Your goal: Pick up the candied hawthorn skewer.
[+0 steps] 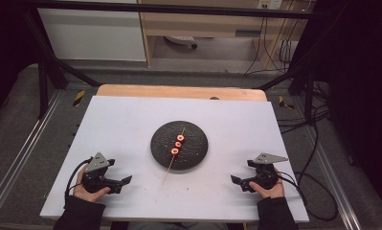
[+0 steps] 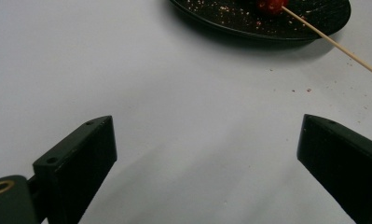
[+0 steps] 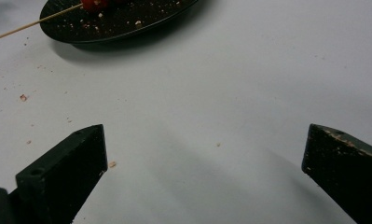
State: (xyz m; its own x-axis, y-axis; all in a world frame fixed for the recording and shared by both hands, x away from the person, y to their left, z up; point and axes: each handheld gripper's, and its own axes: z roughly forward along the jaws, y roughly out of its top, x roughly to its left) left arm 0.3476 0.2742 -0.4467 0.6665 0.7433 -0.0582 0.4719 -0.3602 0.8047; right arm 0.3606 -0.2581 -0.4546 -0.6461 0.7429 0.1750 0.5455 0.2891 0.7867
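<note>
Red pieces cropped by frame.

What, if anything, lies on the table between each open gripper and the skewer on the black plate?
Nothing visible does. Between the left gripper and the skewer, and between the right gripper and it, there is bare white table, apart from a few crumbs.
</note>
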